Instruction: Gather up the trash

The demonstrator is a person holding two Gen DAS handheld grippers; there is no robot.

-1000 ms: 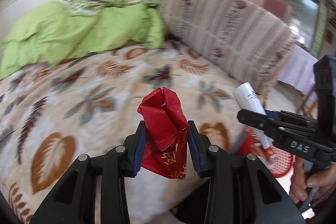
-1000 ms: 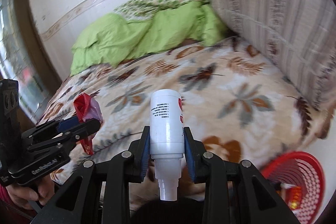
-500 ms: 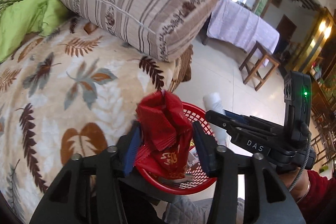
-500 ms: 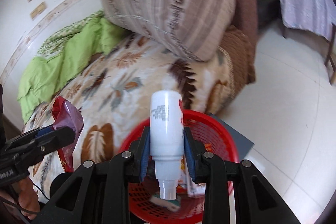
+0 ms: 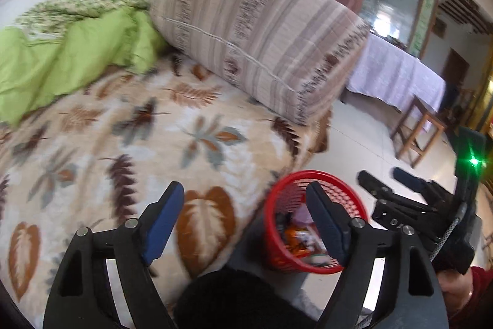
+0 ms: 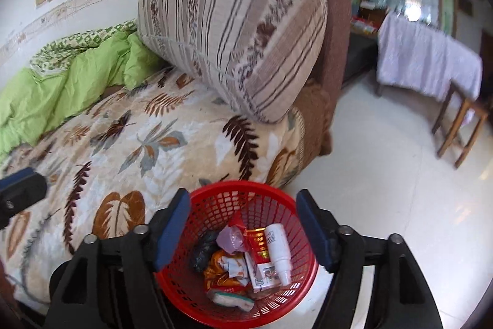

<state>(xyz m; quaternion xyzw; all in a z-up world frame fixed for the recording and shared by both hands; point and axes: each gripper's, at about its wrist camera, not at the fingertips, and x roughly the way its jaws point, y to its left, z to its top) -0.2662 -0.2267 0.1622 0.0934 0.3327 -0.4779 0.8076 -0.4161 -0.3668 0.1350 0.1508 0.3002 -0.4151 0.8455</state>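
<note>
Now both my left gripper (image 5: 245,224) and right gripper (image 6: 243,225) had jaws opening, empty, above the red basket (image 6: 303,279) on the floor beside the bed's corner. The white bottle (image 6: 279,252) and red wrapper (image 6: 255,242) lay inside. Swinging back low, I risked tipping that light basket.

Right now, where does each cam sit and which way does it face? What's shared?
Left wrist: on the left gripper, angled down across the leaf-print bed toward the striped cushion; its jaws are opening, nothing between them; the right gripper and a hand show at right.
Right wrist: on the right gripper, above the red basket, white bottle and wrappers inside; jaws opening, empty; the left gripper's tip at far left.
Shared: bed, cushion, green duvet, basket, covered table.
</note>
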